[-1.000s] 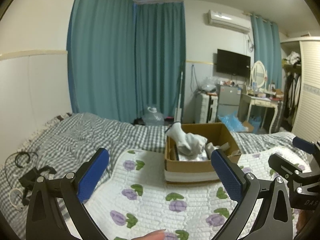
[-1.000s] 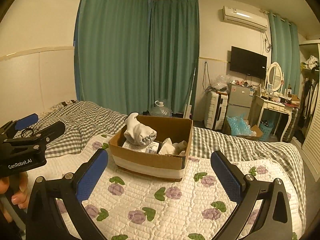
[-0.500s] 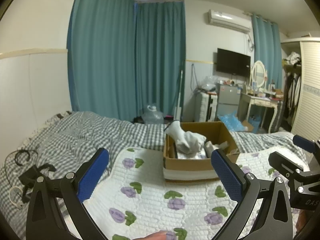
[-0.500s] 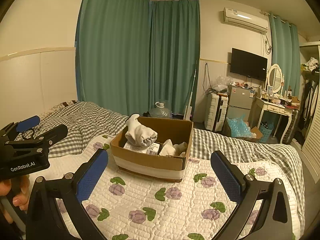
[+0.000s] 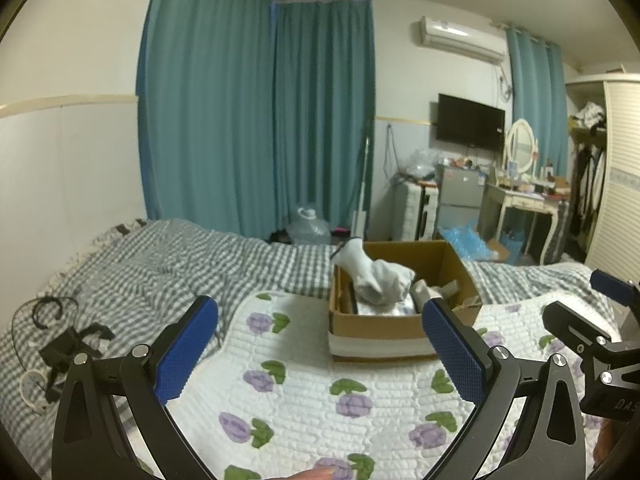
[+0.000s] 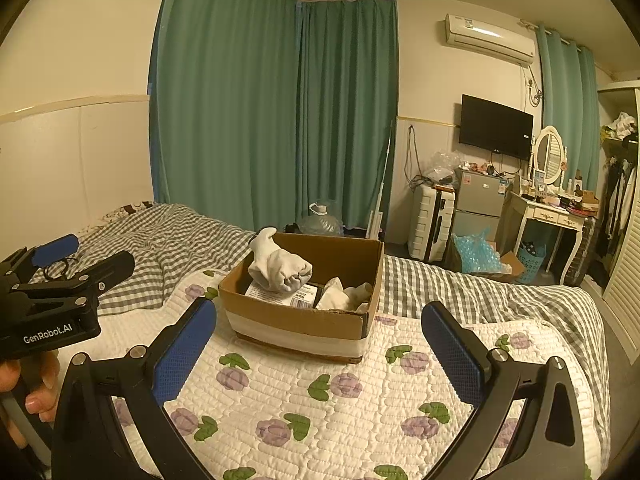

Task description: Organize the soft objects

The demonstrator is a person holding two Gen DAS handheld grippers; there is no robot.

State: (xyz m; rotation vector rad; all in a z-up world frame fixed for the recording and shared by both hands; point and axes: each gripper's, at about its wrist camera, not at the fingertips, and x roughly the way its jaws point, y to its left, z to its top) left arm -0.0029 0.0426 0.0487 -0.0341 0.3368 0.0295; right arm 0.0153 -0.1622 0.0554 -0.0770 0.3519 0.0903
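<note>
**Two open grippers over a quilt, facing a box of socks**

I hold one gripper in each hand above a bed. My left gripper [image 5: 320, 344] has its two blue-padded fingers [image 5: 186, 346] spread wide with nothing between them. My right gripper [image 6: 318, 346] is spread just as wide and also holds nothing.

One cardboard box [image 6: 300, 322] sits on the white quilt [image 6: 320, 412] printed with purple flowers, beyond both sets of fingertips and apart from them. A stretch of bare quilt lies between my fingers and the box's near wall. The quilt's left edge meets a gray checked blanket [image 5: 168, 264].

One rolled white sock [image 6: 280, 266] rises above the box's rim at the far left corner. A second white soft piece [image 6: 344, 296] lies lower inside, toward the right; its exact kind I cannot tell.
</note>
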